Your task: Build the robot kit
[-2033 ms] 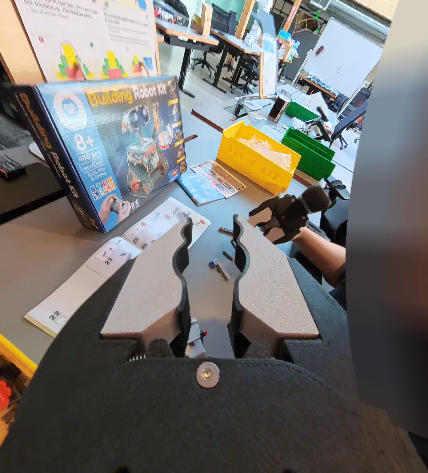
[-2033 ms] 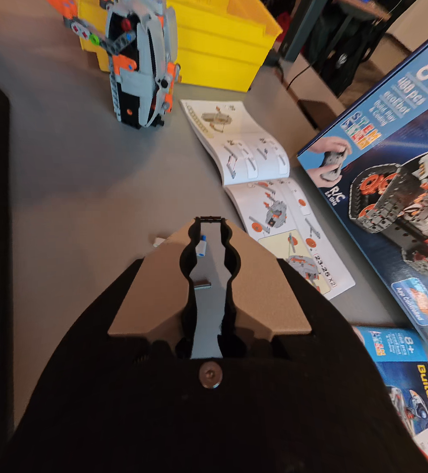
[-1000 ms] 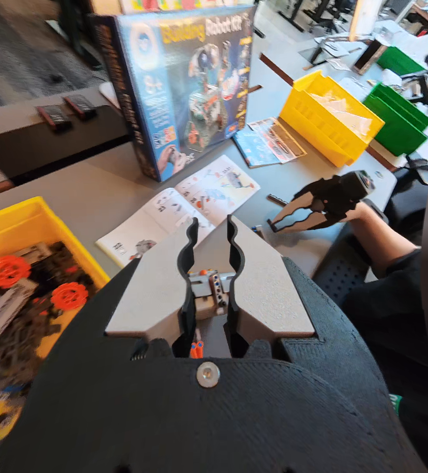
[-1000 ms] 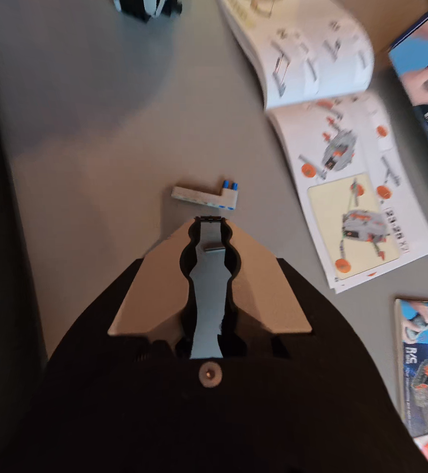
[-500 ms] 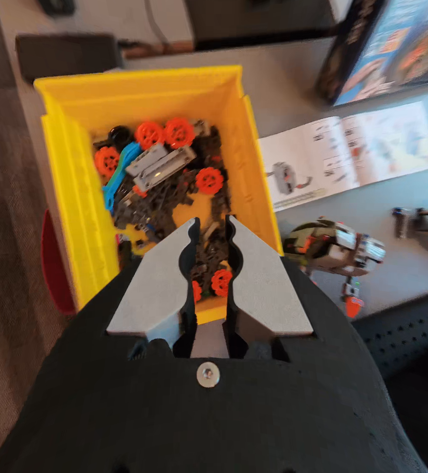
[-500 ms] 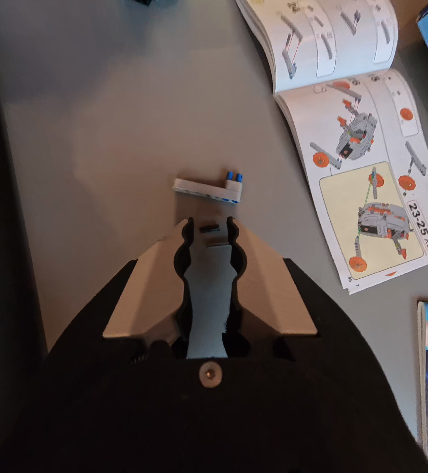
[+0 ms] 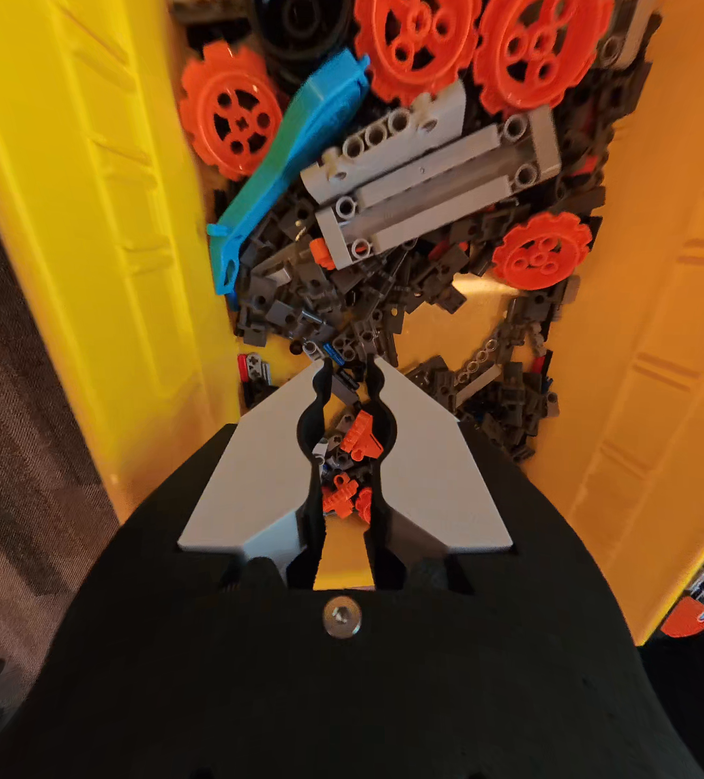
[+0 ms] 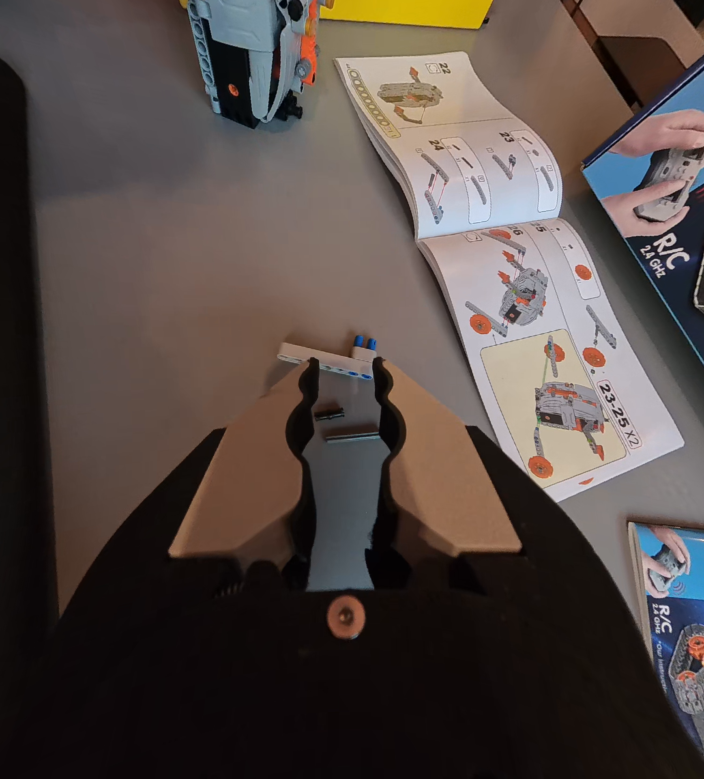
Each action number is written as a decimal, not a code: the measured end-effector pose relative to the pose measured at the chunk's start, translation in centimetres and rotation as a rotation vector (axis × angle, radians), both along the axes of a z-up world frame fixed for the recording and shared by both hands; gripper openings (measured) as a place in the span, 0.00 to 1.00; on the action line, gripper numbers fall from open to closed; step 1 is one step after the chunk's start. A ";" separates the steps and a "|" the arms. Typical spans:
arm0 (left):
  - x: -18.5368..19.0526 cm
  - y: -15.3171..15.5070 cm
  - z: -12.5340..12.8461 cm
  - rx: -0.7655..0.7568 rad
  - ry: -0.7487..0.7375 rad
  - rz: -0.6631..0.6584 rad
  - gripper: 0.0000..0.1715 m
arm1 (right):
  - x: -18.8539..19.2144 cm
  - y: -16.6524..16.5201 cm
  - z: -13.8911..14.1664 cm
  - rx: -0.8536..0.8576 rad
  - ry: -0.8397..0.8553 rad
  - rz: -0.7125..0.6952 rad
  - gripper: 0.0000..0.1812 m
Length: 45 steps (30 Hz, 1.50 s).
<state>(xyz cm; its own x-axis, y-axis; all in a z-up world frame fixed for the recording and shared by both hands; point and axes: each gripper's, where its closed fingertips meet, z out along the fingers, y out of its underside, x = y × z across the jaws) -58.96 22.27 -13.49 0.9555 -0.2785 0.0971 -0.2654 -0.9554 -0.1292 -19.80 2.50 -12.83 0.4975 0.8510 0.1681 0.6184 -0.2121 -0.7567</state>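
My left gripper (image 7: 349,366) hangs low inside a yellow bin (image 7: 101,253), jaws a narrow gap apart and empty. Its tips are over a heap of small dark grey and black pieces (image 7: 342,320). Small orange connectors (image 7: 361,436) show between the fingers. My right gripper (image 8: 345,363) is open and empty just above the grey table (image 8: 165,261). Its tips reach a white beam with blue pins (image 8: 299,352). A small black pin (image 8: 328,414) and a grey axle (image 8: 352,437) lie on the table between the fingers.
The bin also holds orange gear wheels (image 7: 420,46), grey beams (image 7: 434,185) and a blue tool (image 7: 291,156). On the table are a half-built grey and orange model (image 8: 253,63), an open instruction booklet (image 8: 510,274), a blue kit box (image 8: 679,189) and a leaflet (image 8: 687,632). The grippers' ends are close to 45 cm from one another.
My left gripper swung away from the table and dropped down into the yellow bin. My right gripper let go of the black pin onto the table and opened wider.
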 end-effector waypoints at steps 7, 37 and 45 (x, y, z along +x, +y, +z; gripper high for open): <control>0.4 -1.6 -2.0 -0.129 0.016 -0.050 0.05 | 0.1 0.0 -0.2 0.000 -0.015 -0.001 0.13; -2.0 -3.0 -2.8 -0.225 0.054 0.095 0.03 | 0.4 -0.1 -1.3 -0.017 -0.066 0.000 0.13; -1.8 -3.3 -2.8 -0.230 0.080 0.069 0.03 | 0.4 -0.1 -1.3 -0.018 -0.068 0.002 0.13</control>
<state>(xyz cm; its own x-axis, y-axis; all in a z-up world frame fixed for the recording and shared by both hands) -60.75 19.00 -16.30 0.9787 -0.1917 0.0738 -0.1992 -0.9734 0.1128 -19.40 2.38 -14.16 0.4840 0.8550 0.1860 0.6689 -0.2245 -0.7086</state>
